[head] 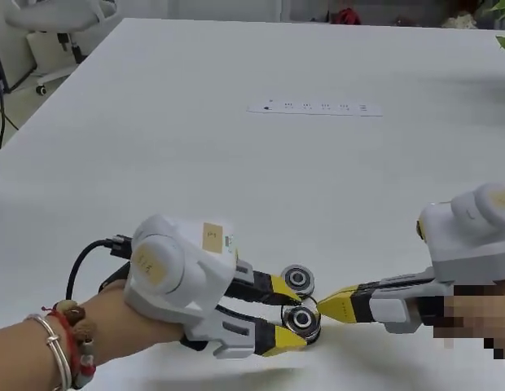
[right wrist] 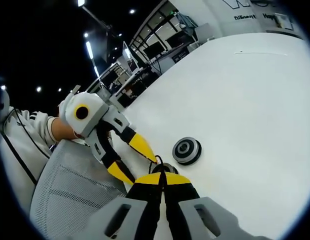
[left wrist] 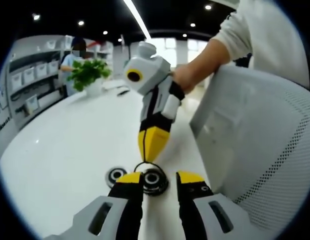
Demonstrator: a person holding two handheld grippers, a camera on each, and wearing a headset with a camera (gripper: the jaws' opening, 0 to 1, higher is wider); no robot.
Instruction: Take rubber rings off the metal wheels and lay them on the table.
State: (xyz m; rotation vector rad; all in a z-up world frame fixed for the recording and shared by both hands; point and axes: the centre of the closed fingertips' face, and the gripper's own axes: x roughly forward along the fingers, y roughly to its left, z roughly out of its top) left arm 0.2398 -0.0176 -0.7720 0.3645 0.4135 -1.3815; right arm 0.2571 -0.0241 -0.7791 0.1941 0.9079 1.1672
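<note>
Two metal wheels lie flat on the white table (head: pixel 236 163). My left gripper (head: pixel 295 316) (left wrist: pixel 160 179) grips the near wheel (head: pixel 302 319) (left wrist: pixel 153 181) between its yellow jaw tips. The far wheel (head: pixel 297 279) (left wrist: pixel 116 175) (right wrist: pixel 186 150) lies just beside it with its black rubber ring in place. Coming in from the right, my right gripper (head: pixel 327 306) (left wrist: pixel 152 147) (right wrist: pixel 162 181) is shut, pinching a thin black rubber ring (left wrist: pixel 144 164) that loops from its tip down to the held wheel (right wrist: pixel 165 166).
A flat white power strip (head: pixel 315 107) lies mid-table further back. A mesh office chair back (left wrist: pixel 265 150) stands close behind the grippers. A potted plant (left wrist: pixel 89 74) sits at the far table end, and another chair (head: pixel 61 20) stands at the back left.
</note>
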